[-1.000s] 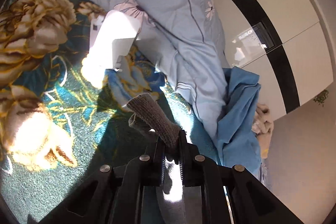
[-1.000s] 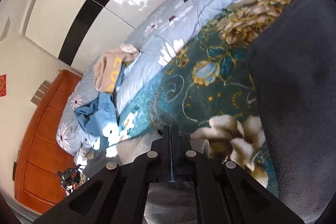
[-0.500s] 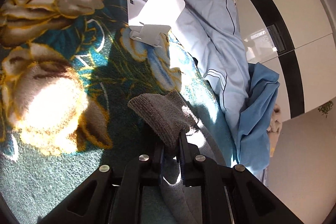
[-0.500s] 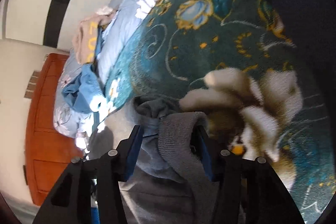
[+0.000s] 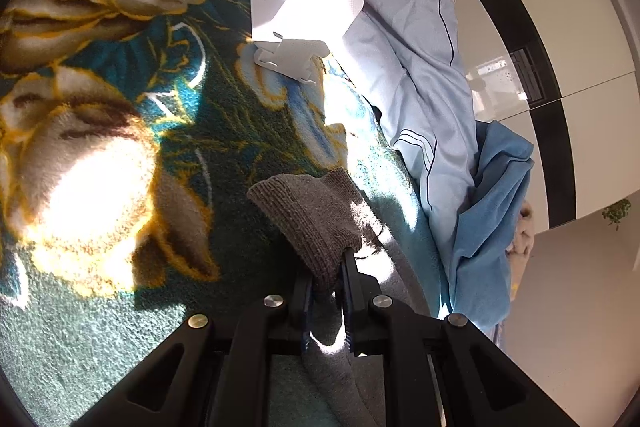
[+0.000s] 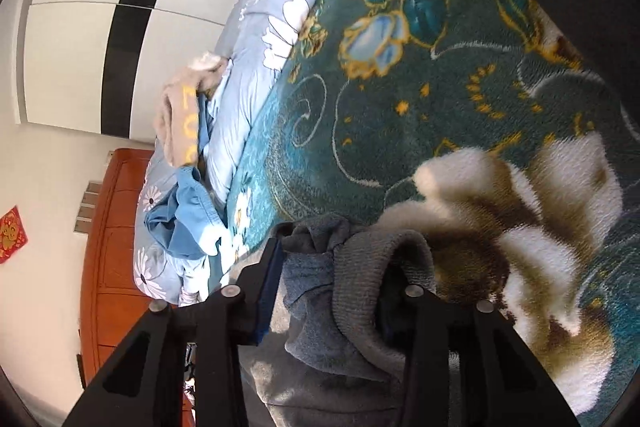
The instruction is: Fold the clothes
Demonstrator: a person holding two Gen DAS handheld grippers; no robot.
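On the floral blanket (image 5: pixel 120 327), near its quilt-side edge: grey knit garment (image 5: pixel 316 219).
Soft and limp; grip its ribbed cuffs. Left gripper (image 5: pixel 326 281) pinches one; right gripper's (image 6: pixel 336 267) jaws are closing around bunched cloth.

Grey garment (image 5: pixel 316 219): ribbed knit cuff, matt, coarse; fleecy cloth beside cuff. Bed blanket (image 5: pixel 120 155): thick plush pile, floral. Duvet (image 5: pixel 404 39) beside blanket: smooth printed cotton. Tools (image 5: pixel 326 279) (image 6: pixel 332 291): matt black plastic, bright metal screws. Wardrobe (image 6: pixel 80 39) behind duvet: glossy panels. Headboard (image 6: pixel 108 259): polished wood.
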